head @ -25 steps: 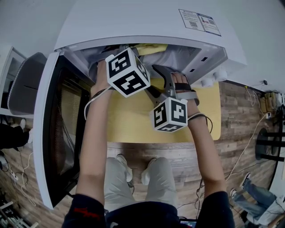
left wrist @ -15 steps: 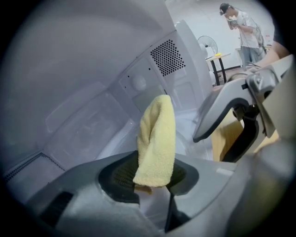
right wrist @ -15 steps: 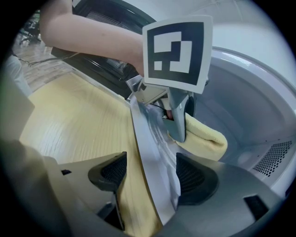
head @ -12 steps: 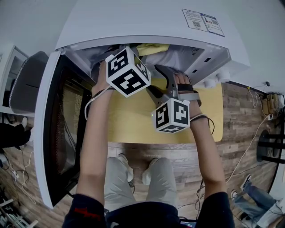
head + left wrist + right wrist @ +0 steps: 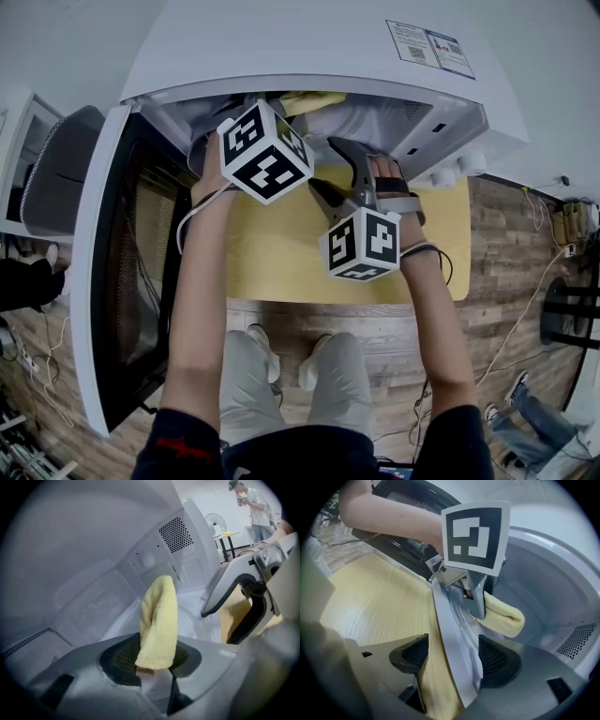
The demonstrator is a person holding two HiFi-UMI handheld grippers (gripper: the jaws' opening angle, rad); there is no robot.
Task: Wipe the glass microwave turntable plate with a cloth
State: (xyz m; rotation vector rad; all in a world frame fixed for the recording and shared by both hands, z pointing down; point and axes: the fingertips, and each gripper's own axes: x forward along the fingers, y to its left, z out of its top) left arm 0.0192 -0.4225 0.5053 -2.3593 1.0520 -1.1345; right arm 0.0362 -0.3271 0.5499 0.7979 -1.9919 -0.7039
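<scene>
Over the yellow counter (image 5: 272,253), at the mouth of the open microwave (image 5: 309,47), the right gripper (image 5: 452,656) holds nothing, its fingers spread either side of a grey front edge. Deeper inside, the left gripper (image 5: 154,663) has its fingers closed on a yellow cloth (image 5: 159,616) that sticks out above the glass plate (image 5: 197,623) on the oven floor. Whether cloth meets glass is unclear, so the wiping looks barely begun, most of it left.

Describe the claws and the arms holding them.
Left claw and right claw are smooth grey shells with black mesh pads. Each carries a white cube of black square markers. Arms are bare below dark sleeves; a white cable loops at the left wrist, a dark band at the right.
</scene>
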